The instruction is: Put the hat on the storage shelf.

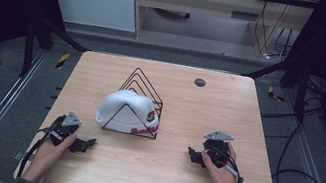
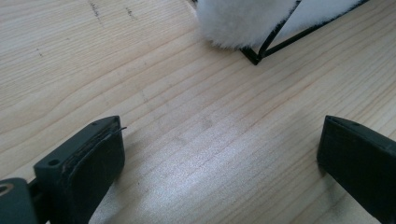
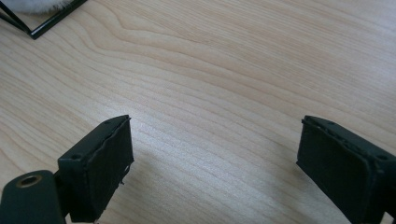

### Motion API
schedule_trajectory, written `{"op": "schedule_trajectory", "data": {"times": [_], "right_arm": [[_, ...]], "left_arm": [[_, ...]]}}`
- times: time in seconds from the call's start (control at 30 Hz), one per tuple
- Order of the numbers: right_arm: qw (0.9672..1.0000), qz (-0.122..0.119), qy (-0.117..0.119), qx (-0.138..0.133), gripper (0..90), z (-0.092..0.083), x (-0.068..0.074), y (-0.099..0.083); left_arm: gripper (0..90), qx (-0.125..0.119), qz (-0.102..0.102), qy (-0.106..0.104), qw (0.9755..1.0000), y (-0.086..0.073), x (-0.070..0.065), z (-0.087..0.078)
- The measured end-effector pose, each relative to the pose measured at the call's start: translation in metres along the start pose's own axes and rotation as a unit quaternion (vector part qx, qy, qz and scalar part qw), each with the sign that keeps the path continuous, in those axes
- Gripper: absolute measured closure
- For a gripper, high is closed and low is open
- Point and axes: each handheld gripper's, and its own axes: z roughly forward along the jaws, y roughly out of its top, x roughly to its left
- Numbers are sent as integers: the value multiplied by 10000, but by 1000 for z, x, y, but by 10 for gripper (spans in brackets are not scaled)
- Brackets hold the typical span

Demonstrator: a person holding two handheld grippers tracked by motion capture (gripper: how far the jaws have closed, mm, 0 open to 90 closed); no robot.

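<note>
Your left gripper (image 1: 83, 144), jaws wide and empty; right gripper (image 1: 193, 155) likewise. Hat (image 1: 123, 110) in wire rack (image 1: 143, 88) at 1 o'clock from the left gripper, which is nearer.

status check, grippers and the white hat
Left gripper open, right gripper open, both empty on table. White hat sits in black wire rack. Path clear.

High view sits up above the near edge, looking forward and down over the whole surface (image 1: 171, 174). Both tool cams ride really low, skimming the wood toward the middle, and each catches a corner of the wire rack (image 2: 261, 51) with the white fluffy hat (image 2: 238, 21).
</note>
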Motion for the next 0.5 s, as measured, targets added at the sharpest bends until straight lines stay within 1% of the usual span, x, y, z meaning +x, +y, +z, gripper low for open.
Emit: {"op": "schedule_trajectory", "data": {"times": [0.07, 0.13, 0.17, 0.2, 0.23, 0.5], "right_arm": [[9999, 115, 24, -17, 98, 2, 1, -1], [9998, 175, -36, -67, 94, 5, 1, -5], [9997, 146, -137, -164, 93, 6, 3, -8], [9996, 82, -209, -146, 88, 7, 5, -8], [9997, 47, -222, -135, 87, 7, 6, -8], [9996, 76, -228, -131, 86, 8, 7, -8]], "left_arm": [[0, 2, -2, 2, 10000, 0, 0, 0], [0, -2, -10, 5, 10000, 0, 0, 0], [0, -4, -12, 7, 10000, 0, 0, 0], [0, -4, -19, 12, 10000, 0, 0, 0], [0, -3, -25, 16, 10000, -1, -1, 0], [0, 8, -23, 41, 10000, -2, -1, -2]]}}
